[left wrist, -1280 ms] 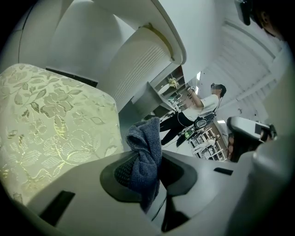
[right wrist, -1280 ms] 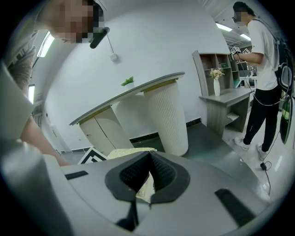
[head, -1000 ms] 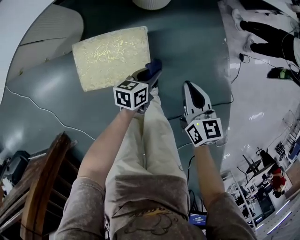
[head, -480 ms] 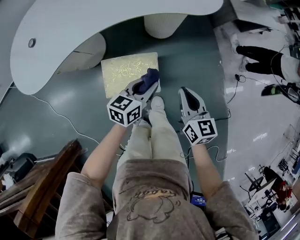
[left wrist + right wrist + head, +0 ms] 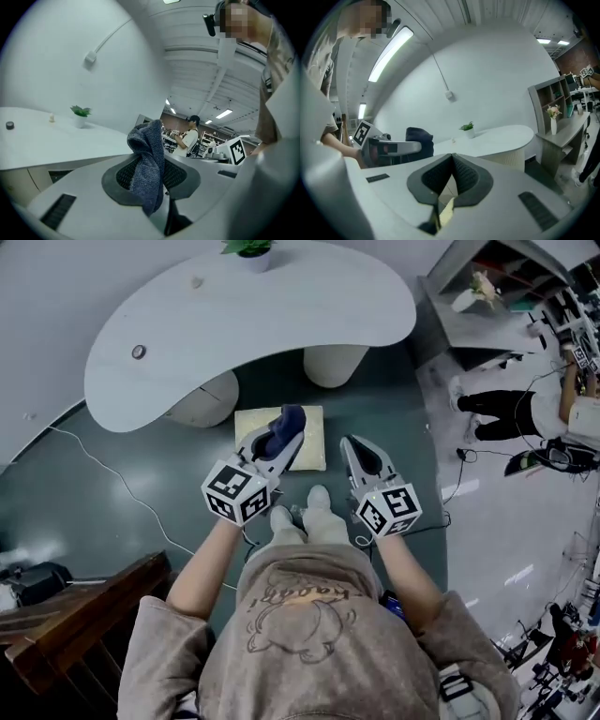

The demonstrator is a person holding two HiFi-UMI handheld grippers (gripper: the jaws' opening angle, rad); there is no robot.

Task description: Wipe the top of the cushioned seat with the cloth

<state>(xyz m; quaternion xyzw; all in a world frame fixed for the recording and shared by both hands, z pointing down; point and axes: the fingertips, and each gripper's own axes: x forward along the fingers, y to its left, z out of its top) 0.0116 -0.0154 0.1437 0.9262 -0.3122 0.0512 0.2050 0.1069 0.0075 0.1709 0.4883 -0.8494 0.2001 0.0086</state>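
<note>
Dark floor (image 5: 75, 512) carries cushioned seat (image 5: 315, 439) beside white table (image 5: 253, 324).

No word, brand or number can be read anywhere in the scene; arched lettering on the person's sweatshirt (image 5: 298, 589), above a cartoon print, is too blurred to make out. The left cube (image 5: 238, 493), on the left gripper (image 5: 289, 418), and the right cube (image 5: 389, 510), on the right gripper (image 5: 350, 441), carry only black-and-white square markers, no letters.
</note>
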